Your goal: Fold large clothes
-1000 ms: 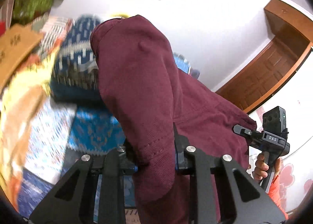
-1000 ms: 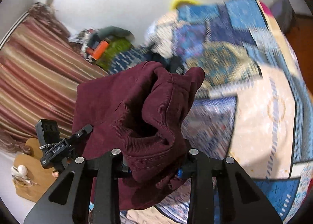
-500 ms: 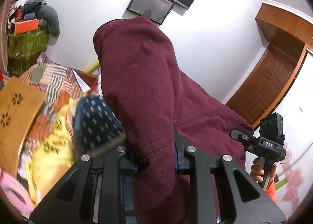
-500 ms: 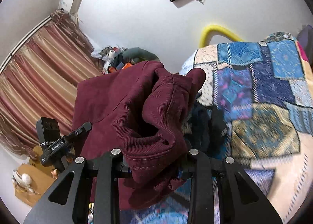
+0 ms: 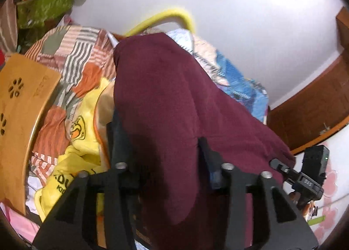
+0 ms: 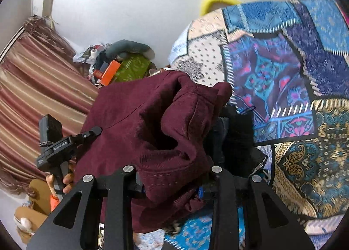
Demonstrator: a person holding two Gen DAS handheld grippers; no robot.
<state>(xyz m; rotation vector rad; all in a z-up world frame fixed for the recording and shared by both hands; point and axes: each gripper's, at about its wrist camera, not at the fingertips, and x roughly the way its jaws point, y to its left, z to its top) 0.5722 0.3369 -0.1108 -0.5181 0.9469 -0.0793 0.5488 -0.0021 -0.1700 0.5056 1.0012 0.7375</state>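
A large maroon garment [image 5: 174, 101] hangs in the air between my two grippers. My left gripper [image 5: 159, 154] is shut on one edge of it, and the cloth drapes over the fingers and hides the tips. My right gripper [image 6: 174, 175] is shut on another bunched, stitched edge of the maroon garment [image 6: 152, 123]. The right gripper also shows at the right of the left wrist view [image 5: 305, 178], and the left gripper shows at the left of the right wrist view [image 6: 59, 147]. The cloth is stretched between them above the bed.
A patchwork quilt [image 6: 294, 75] covers the bed below. A yellow garment [image 5: 82, 141] and a striped orange blanket [image 5: 72, 53] lie on the left. A wooden board [image 5: 19, 119] stands at the left. Striped curtains [image 6: 32, 88], a clutter pile [image 6: 122, 64] and a wooden door [image 5: 316, 106] surround the bed.
Both grippers have swung with the garment: they tilted up towards the wall and screens, then back down towards the bed. Their grip on the cloth has not changed.
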